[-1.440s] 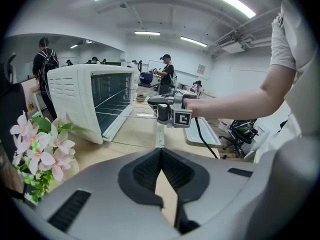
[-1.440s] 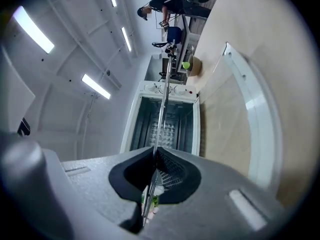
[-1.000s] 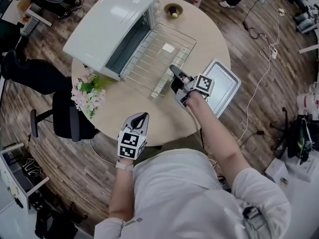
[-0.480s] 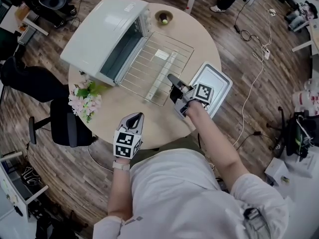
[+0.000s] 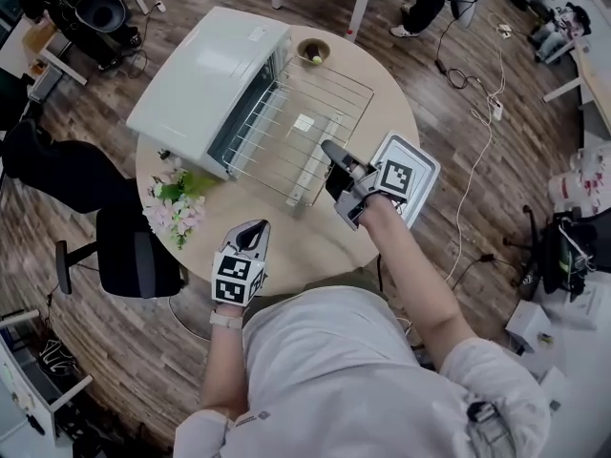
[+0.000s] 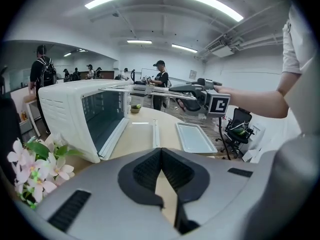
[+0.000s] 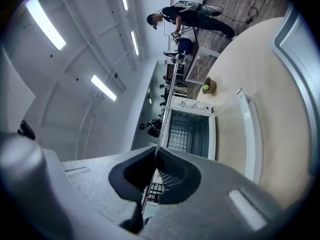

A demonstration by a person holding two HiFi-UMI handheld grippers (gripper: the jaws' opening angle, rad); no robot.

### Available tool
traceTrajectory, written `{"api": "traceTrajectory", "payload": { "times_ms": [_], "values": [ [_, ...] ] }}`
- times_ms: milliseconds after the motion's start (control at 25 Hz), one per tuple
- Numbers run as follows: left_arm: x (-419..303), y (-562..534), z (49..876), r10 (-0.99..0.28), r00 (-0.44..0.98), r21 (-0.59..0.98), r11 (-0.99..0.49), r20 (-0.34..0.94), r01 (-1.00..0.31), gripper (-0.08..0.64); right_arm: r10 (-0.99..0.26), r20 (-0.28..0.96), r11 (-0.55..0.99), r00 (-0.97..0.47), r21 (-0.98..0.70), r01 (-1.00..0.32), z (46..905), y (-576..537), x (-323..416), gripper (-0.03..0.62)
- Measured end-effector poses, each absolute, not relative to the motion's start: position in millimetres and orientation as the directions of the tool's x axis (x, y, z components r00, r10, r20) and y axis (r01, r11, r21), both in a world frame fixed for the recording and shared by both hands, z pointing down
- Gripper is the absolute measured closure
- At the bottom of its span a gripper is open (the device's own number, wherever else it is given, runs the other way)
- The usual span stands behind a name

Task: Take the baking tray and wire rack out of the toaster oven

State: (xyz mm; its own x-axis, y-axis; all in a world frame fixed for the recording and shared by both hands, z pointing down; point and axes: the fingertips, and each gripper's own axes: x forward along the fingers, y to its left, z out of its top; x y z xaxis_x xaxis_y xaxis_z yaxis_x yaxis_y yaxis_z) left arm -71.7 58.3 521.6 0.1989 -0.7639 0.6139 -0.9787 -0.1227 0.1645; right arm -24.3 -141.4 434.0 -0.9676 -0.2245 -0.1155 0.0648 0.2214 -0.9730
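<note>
My right gripper (image 5: 329, 149) is shut on the near edge of the wire rack (image 5: 296, 127) and holds it level in the air, above the open door of the white toaster oven (image 5: 205, 79). The right gripper view shows the rack edge-on (image 7: 167, 104), pinched between the pads, with the oven's empty cavity (image 7: 190, 129) beyond. The baking tray (image 5: 425, 175) lies on the round table (image 5: 286, 227) at the right, partly hidden by the gripper's marker cube; the tray (image 6: 195, 137) also shows in the left gripper view. My left gripper (image 5: 256, 229) is shut and empty by the table's near edge.
A bunch of pink flowers (image 5: 175, 203) lies at the table's left edge beside the oven. A small bowl (image 5: 312, 52) with a green fruit stands at the far edge. A black chair (image 5: 134, 251) is left of the table. People stand in the background.
My right gripper has risen with the wire rack, which now hangs higher above the oven door. My left gripper has drifted slightly up and back toward the table's near edge.
</note>
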Motion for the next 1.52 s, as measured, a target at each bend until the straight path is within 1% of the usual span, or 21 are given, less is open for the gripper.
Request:
{"api": "traceTrajectory", "payload": {
  "times_ms": [280, 720, 920, 1080, 1280, 1520],
  "values": [
    [-97, 63, 512, -0.772, 0.238, 0.182, -0.159, 0.589, -0.970, 0.560, -0.219, -0.124, 0.223, -0.968, -0.972, 0.074, 402, -132, -62, 0.586],
    [-130, 79, 520, -0.759, 0.268, 0.227, -0.162, 0.594, -0.960, 0.560, -0.200, -0.086, 0.180, -0.976, -0.982, 0.049, 408, -123, -127, 0.586],
    [-139, 79, 523, -0.751, 0.290, 0.237, -0.181, 0.594, -0.955, 0.560, -0.185, -0.050, 0.219, -0.982, -0.976, 0.008, 413, -125, -151, 0.584],
    [-146, 78, 526, -0.745, 0.303, 0.248, -0.189, 0.594, -0.950, 0.560, -0.196, -0.033, 0.232, -0.980, -0.973, -0.014, 415, -129, -165, 0.584],
    [-152, 76, 532, -0.741, 0.312, 0.264, -0.187, 0.595, -0.946, 0.560, -0.244, 0.092, 0.182, -0.965, -0.973, -0.139, 430, -133, -171, 0.584],
    [-158, 76, 538, -0.732, 0.325, 0.280, -0.189, 0.598, -0.941, 0.560, -0.247, 0.132, 0.221, -0.960, -0.957, -0.189, 434, -140, -185, 0.566]
  ]
}}
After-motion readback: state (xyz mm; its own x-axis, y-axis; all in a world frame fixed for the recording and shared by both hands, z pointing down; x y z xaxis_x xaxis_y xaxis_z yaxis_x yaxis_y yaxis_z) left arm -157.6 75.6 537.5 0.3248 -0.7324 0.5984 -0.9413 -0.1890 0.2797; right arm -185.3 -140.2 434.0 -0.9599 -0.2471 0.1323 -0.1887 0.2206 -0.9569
